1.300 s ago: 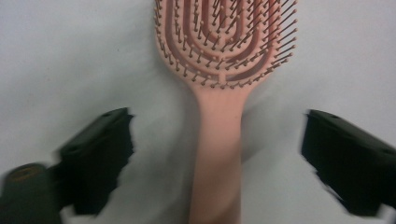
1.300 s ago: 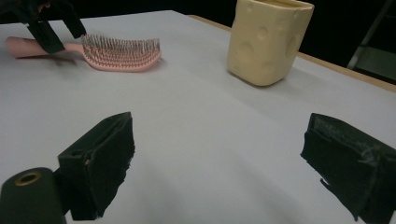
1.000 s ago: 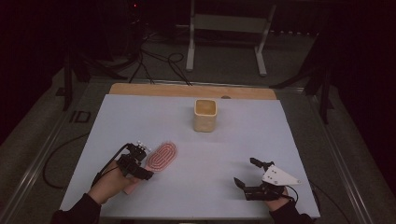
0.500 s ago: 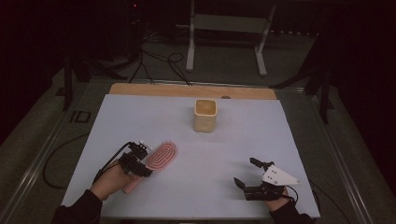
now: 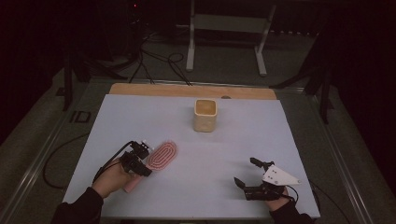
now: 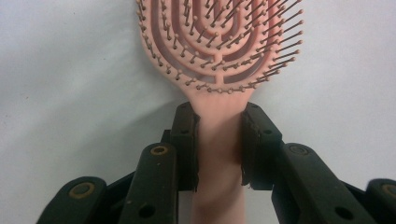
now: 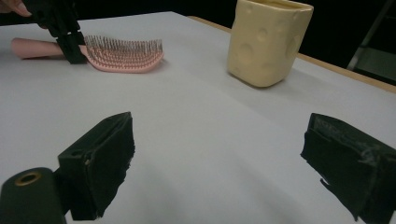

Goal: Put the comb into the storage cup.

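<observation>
Gripping now: left gripper, jaws pressed on the handle of the pink hairbrush.
Hairbrush place: lower left of the high view, flat on the white table, bristles up.
Right gripper: lower right, jaws wide apart, holding nothing.
Cup: cream, upright, upper centre, well apart from both.

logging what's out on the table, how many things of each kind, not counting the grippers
hairbrush: 1
cup: 1
total: 2
</observation>
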The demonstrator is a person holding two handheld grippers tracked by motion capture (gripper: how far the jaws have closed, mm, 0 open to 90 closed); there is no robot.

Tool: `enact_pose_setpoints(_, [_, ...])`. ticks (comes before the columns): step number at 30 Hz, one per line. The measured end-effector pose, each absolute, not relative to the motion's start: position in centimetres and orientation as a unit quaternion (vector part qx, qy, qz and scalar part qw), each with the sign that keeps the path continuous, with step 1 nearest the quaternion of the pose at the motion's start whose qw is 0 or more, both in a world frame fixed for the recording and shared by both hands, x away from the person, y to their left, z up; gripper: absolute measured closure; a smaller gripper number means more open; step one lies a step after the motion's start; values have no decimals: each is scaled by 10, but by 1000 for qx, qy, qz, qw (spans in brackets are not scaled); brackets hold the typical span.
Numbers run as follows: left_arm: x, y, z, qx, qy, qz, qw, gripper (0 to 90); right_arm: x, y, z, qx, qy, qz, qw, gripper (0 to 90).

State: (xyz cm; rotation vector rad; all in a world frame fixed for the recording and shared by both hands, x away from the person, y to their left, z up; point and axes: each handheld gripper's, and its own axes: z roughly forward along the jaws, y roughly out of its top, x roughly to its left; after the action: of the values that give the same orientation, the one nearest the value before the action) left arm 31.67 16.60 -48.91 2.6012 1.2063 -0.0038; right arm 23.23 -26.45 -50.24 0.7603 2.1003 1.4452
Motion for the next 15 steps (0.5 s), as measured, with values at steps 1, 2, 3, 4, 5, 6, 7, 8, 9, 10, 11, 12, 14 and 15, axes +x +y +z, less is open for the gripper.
enact_pose_setpoints(1, [316,166,-489,901,412,2,135,701,232,-264,-503,278,767,527,238,89])
enact_pose_setpoints(2, [315,166,-488,902,409,7,139,701,232,-264,-503,277,767,527,238,89])
enact_pose_setpoints(3, [315,166,-487,902,408,5,144,701,232,-264,-502,277,767,528,238,89])
enact_pose_setpoints(4, [314,165,-486,902,404,6,151,702,232,-264,-502,277,766,528,238,89])
enact_pose_setpoints(5, [314,165,-484,901,406,14,154,702,232,-264,-502,278,767,528,237,89])
enact_pose_setpoints(6, [313,165,-481,901,403,13,160,702,232,-264,-502,278,767,527,238,89])
enact_pose_setpoints(7, [313,164,-479,900,402,14,168,702,232,-264,-502,277,767,527,238,89])
enact_pose_setpoints(8, [313,164,-476,899,402,17,174,702,232,-264,-502,277,767,528,238,89])
enact_pose_setpoints(9, [313,164,-474,900,398,17,177,702,232,-264,-502,278,766,529,238,89])
enact_pose_setpoints(10, [313,165,-472,898,401,18,183,702,232,-265,-502,278,766,529,237,89])
enact_pose_setpoints(11, [313,165,-470,897,401,17,188,702,233,-265,-502,279,766,528,238,89])
enact_pose_setpoints(12, [313,165,-468,897,397,22,192,702,232,-264,-502,278,767,527,238,89])
enact_pose_setpoints(14, [313,165,-464,896,396,23,201,702,232,-264,-502,277,766,529,237,89])
enact_pose_setpoints(15, [313,165,-463,893,398,26,207,702,232,-265,-502,278,766,529,237,89])
